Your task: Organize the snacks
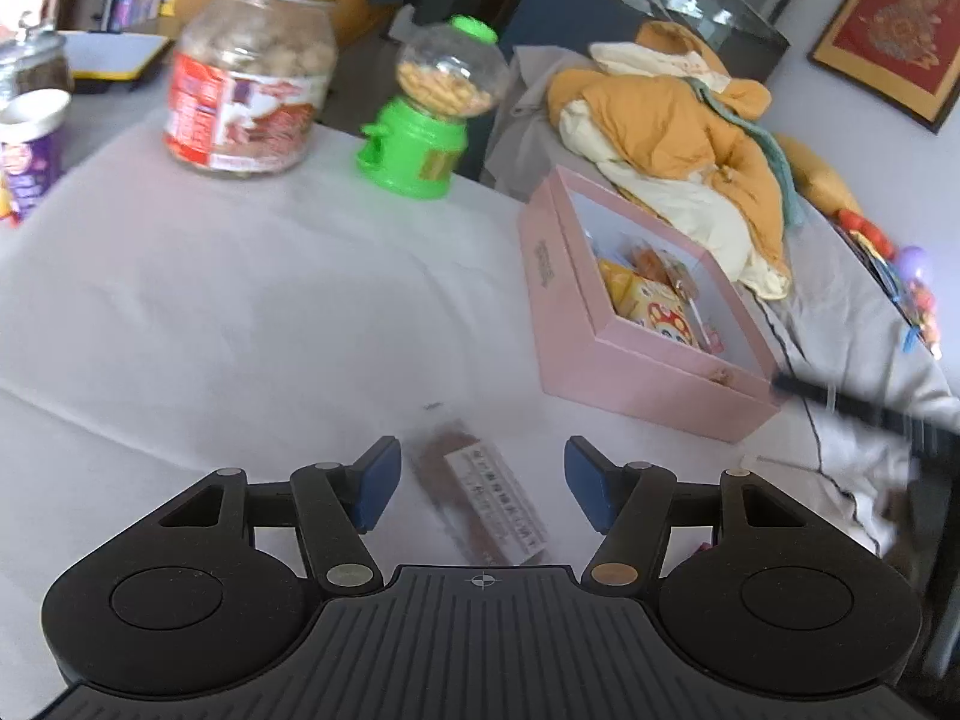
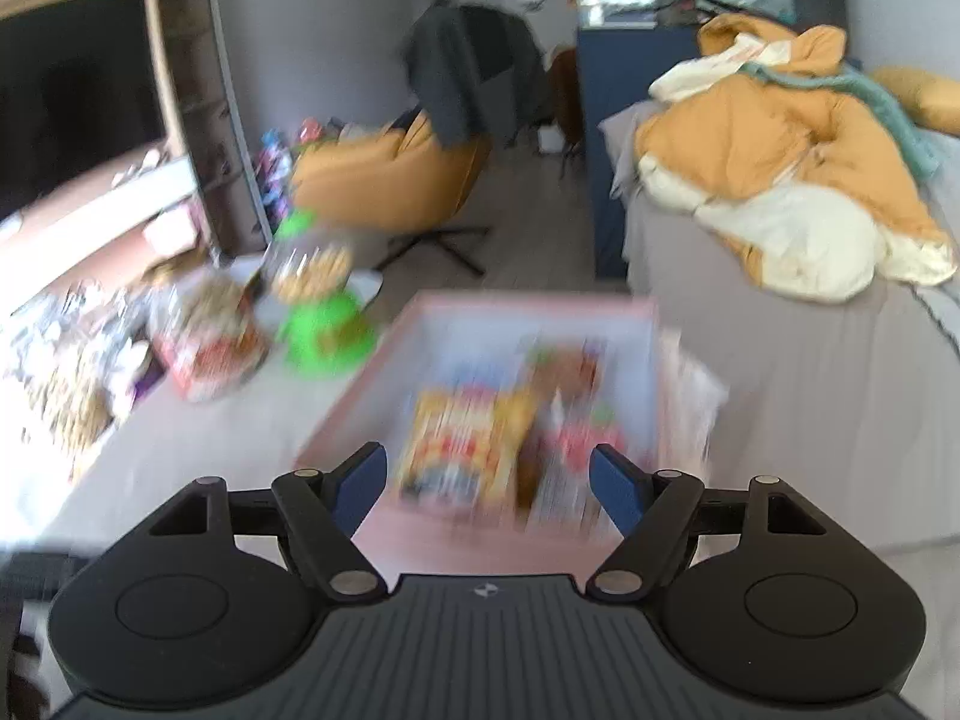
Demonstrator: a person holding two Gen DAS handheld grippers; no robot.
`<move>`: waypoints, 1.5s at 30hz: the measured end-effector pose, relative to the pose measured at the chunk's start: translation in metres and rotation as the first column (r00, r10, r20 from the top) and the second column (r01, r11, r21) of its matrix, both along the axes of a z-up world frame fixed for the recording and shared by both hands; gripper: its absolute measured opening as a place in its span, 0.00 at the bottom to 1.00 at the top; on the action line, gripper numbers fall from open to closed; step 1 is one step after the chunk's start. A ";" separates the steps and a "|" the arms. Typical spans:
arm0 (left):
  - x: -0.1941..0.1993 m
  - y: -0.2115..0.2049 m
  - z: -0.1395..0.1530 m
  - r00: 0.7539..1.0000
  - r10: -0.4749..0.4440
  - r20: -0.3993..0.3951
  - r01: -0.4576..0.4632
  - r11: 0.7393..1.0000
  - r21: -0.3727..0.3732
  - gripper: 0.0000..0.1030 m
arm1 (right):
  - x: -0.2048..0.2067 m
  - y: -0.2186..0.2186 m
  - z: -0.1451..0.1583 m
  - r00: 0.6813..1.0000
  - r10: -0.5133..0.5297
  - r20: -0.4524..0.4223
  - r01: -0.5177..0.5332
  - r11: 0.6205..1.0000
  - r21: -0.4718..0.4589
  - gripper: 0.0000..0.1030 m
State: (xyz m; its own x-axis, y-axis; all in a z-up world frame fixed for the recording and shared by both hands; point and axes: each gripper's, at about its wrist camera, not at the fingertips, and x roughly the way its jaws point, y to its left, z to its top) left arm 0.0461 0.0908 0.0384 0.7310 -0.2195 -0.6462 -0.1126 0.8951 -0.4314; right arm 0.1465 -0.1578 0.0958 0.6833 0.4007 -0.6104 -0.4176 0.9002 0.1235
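A brown snack bar in a clear wrapper with a white label [image 1: 480,495] lies flat on the white tablecloth [image 1: 240,312]. My left gripper [image 1: 477,483] is open, its blue pads on either side of the bar, not touching it. A pink box [image 1: 636,372] holding yellow and red snack packs [image 1: 654,300] stands to the right. My right gripper [image 2: 486,480] is open and empty above the same pink box [image 2: 372,384], over its snack packs [image 2: 462,450]; this view is blurred by motion.
A large glass jar of snacks [image 1: 252,72] and a green candy dispenser [image 1: 429,120] stand at the back of the table. A purple cup [image 1: 30,150] is at the far left. A bed with orange bedding [image 1: 690,138] lies beyond the box.
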 end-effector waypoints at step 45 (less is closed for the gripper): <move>-0.064 -0.077 -0.028 0.975 -0.217 0.039 0.179 0.885 0.429 0.45 | -0.135 0.022 -0.083 0.989 0.110 -0.097 -0.125 0.978 -0.165 1.00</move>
State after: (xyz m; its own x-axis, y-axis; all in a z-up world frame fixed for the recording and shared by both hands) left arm -0.0181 0.0134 0.0100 0.7560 -0.0867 -0.6488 0.1057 0.9944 -0.0097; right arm 0.0114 -0.1355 0.0124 0.5789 0.3598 -0.7317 -0.5160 0.8565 0.0128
